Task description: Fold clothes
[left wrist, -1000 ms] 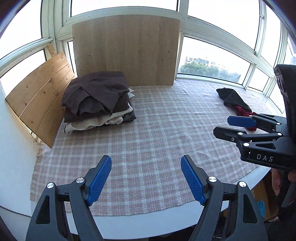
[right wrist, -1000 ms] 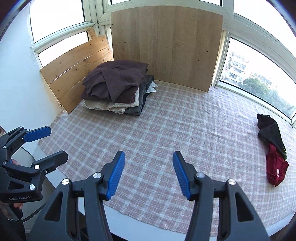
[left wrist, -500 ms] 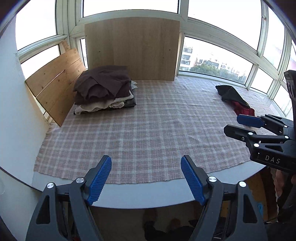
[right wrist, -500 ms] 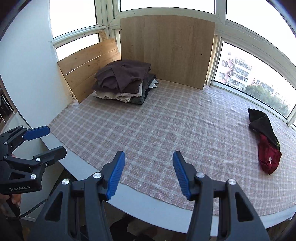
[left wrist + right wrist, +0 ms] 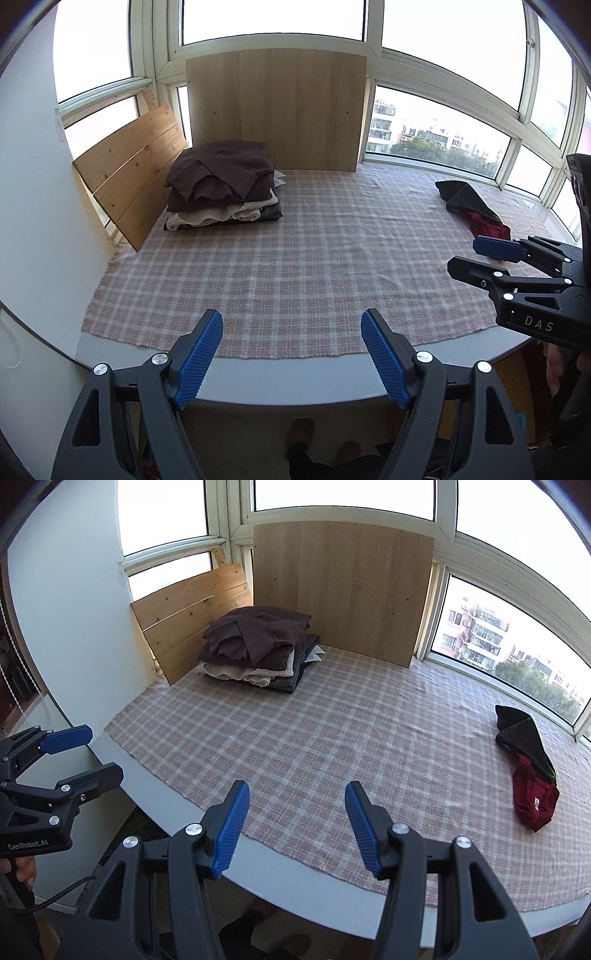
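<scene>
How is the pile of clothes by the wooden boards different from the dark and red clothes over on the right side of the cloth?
The stacked pile is folded flat in layers; the dark and red clothes lie crumpled and unfolded. The stack sits in the far corner against the wooden boards; the crumpled clothes lie out near the window side. The stack is brown, cream and dark grey; the others are black and red. Both rest on the checked cloth, untouched by either tool.

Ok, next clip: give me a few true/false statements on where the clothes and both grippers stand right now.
1. The left gripper holds a garment. False: its jaws are open with nothing between them.
2. A stack of folded clothes sits by the wooden boards. True.
3. The red garment lies on top of that stack. False: it lies crumpled far to the right, partly under a dark garment.
4. The right gripper is open and empty. True.
5. A checked cloth covers the table. True.
</scene>
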